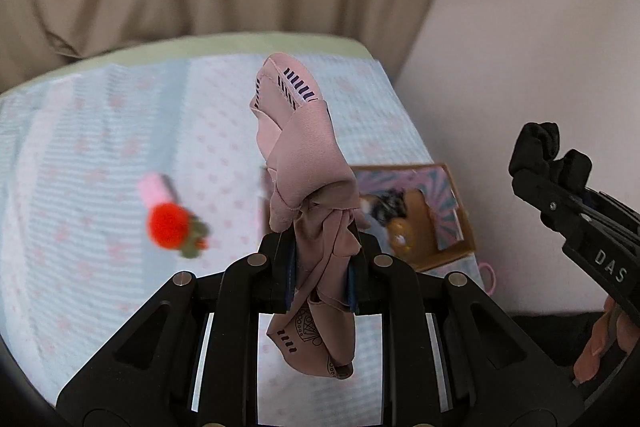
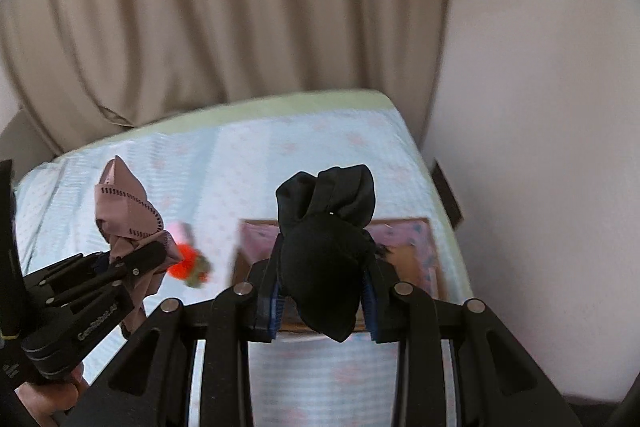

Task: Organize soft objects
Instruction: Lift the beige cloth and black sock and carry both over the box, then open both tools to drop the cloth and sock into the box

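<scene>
Pinched between the jaws of the left gripper [image 1: 320, 267], low centre of its view, a dusty-pink printed cloth [image 1: 308, 163] stands bunched and floppy; being light and limp, it looks best held at the gathered middle. Likewise the right gripper [image 2: 324, 291] is clamped on a black fabric bundle [image 2: 328, 227]. Beyond, a cardboard box [image 1: 452, 195] sits on the bed [image 1: 100, 155], with a red pompom toy [image 1: 170, 223] at left.
</scene>
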